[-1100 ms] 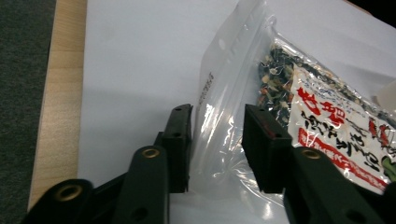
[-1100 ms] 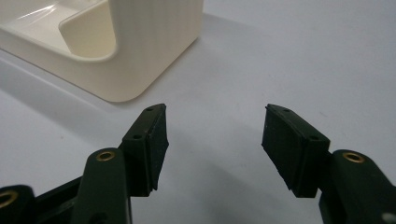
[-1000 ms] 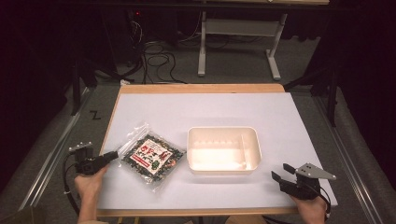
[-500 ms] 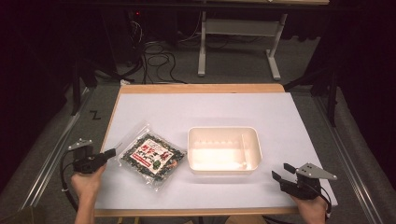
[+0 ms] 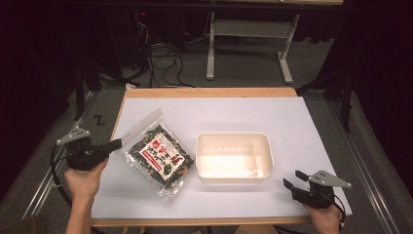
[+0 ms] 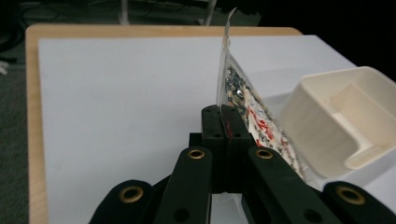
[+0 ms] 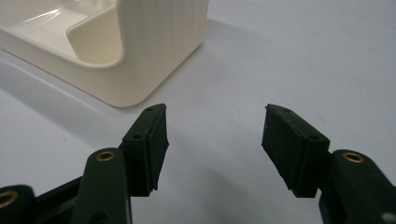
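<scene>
The clear bag [image 5: 158, 158] of dark bits with a red label tilts up at 1 edge. The left tool [image 5: 117, 144] pinches that edge, pointing sideways. The right tool [image 5: 292, 179] rests apart.

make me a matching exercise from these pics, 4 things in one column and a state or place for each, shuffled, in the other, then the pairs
1. left gripper
2. right gripper
3. snack bag
4. cream tray

a. stands in the middle of the white mat, nothing in it
b. jaws apart, nothing between them
c. pinched at one edge, that side tilted up
d. jaws shut on a clear plastic edge

Pairs: 1-d, 2-b, 3-c, 4-a
</scene>
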Available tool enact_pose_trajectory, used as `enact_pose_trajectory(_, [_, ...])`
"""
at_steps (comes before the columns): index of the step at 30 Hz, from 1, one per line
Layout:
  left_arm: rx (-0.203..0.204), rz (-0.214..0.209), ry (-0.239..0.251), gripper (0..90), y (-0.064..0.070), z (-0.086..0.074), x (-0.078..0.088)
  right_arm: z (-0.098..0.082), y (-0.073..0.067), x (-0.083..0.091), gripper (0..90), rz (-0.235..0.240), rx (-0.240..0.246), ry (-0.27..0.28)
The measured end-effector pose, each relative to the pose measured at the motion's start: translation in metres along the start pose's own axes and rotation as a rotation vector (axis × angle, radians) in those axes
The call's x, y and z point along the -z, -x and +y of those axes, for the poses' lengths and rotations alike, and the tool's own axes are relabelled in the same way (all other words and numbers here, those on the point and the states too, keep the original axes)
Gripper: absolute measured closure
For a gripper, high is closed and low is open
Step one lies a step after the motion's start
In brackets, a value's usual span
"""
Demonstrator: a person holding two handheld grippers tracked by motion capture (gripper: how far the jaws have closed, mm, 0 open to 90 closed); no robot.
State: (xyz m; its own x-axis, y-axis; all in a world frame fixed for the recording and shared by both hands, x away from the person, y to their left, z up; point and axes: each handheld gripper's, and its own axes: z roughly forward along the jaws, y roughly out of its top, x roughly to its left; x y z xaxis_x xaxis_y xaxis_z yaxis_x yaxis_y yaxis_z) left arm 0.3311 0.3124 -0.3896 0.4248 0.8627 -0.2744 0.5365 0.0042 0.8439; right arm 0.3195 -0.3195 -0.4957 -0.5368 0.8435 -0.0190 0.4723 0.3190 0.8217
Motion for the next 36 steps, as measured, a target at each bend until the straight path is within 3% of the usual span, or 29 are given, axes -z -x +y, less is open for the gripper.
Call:
enact_pose_trajectory(8, [-0.039, -0.116, 0.046, 90.0, 0.032, 0.032, 0.008, 0.000, 0.000, 0.001, 41.1, 0.001, -0.013, 0.006])
enact_pose_trajectory(11, [-0.051, -0.135, 0.056, 90.0, 0.038, 0.038, 0.010, 0.000, 0.002, 0.001, 41.0, 0.003, -0.003, 0.009])
enact_pose_trajectory(16, [-0.073, -0.214, 0.111, 90.0, 0.057, 0.050, 0.016, 0.000, 0.000, 0.001, 41.1, 0.004, -0.003, 0.005])
enact_pose_trajectory(27, [-0.128, -0.263, 0.159, 90.0, 0.085, 0.071, 0.023, 0.000, -0.001, 0.001, 41.1, 0.007, 0.001, 0.006])
enact_pose_trajectory(33, [-0.168, -0.306, 0.183, 90.0, 0.102, 0.081, 0.028, 0.001, 0.000, 0.002, 41.1, 0.006, 0.003, 0.009])
enact_pose_trajectory(34, [-0.190, -0.299, 0.185, 90.0, 0.109, 0.084, 0.029, 0.001, 0.000, 0.002, 41.1, 0.005, 0.002, 0.010])
enact_pose_trajectory(36, [-0.196, -0.308, 0.193, 90.0, 0.113, 0.086, 0.030, 0.001, 0.000, 0.002, 41.1, 0.006, 0.000, 0.010])
